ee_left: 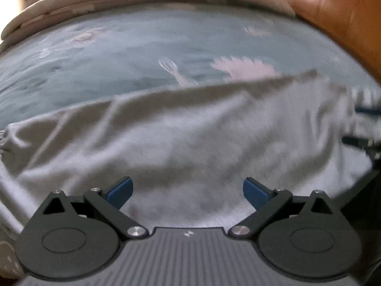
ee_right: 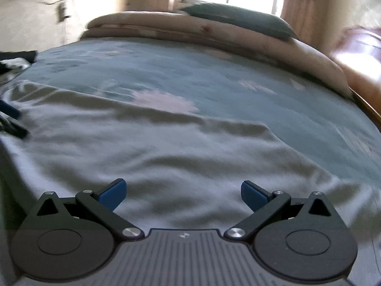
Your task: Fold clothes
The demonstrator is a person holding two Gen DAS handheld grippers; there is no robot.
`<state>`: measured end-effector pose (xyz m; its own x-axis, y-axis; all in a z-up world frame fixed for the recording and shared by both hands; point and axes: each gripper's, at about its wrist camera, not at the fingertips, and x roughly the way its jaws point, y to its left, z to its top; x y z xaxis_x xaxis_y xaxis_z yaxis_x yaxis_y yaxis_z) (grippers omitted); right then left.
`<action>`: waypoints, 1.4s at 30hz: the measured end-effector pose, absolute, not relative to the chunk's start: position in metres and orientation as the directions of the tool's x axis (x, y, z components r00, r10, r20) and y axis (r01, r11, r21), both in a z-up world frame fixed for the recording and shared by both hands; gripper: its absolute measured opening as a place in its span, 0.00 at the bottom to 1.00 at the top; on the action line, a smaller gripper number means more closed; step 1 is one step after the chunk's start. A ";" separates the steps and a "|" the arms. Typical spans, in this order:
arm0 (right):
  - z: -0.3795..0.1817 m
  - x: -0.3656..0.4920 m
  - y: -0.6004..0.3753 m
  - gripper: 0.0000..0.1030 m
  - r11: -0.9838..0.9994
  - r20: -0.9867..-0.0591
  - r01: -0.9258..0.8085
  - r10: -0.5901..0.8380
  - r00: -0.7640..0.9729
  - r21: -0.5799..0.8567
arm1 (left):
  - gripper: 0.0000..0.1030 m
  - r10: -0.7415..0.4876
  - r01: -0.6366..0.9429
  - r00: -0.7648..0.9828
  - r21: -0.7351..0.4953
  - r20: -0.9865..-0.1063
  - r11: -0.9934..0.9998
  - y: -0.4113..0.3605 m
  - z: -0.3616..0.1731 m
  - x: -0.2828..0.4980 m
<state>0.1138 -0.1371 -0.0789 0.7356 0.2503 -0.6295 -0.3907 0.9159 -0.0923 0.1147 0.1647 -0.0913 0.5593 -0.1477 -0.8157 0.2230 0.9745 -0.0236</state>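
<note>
Bed [ee_right: 238,66]: both claws [ee_left: 188,190] [ee_right: 183,191] agape over garment [ee_right: 142,143].

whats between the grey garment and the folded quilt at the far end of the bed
Only bare blue floral bedspread lies between the grey garment and the folded quilt, shown best in the right wrist view.

**No readable text**

No words, numbers or brand names legible in either wrist view. Only mark: a small pale emblem, like two facing triangles, on the ribbed grey housing of the left gripper [ee_left: 187,189], and the same emblem on the right gripper [ee_right: 183,191]; no letters with it. Grey garment [ee_left: 190,138] shows no print or tag. Blue bedspread [ee_right: 214,76] carries pale pink flower and feather patterns only, no lettering. Both views motion-blurred.
</note>
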 end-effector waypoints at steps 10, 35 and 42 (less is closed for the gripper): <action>-0.104 0.099 -0.124 1.00 0.897 -0.692 -0.441 0.310 0.652 -0.013 | 0.97 -0.120 0.196 0.559 -0.010 -0.821 0.980 0.170 -0.092 0.079; -0.110 0.097 -0.135 1.00 0.923 -0.655 -0.385 0.288 0.698 -0.004 | 0.98 -0.196 -0.027 0.650 -0.280 -0.734 0.960 0.238 -0.081 0.114; -0.109 0.097 -0.134 1.00 0.924 -0.657 -0.383 0.285 0.698 -0.007 | 0.98 -0.248 -0.039 0.698 -0.382 -0.671 0.923 0.259 -0.077 0.142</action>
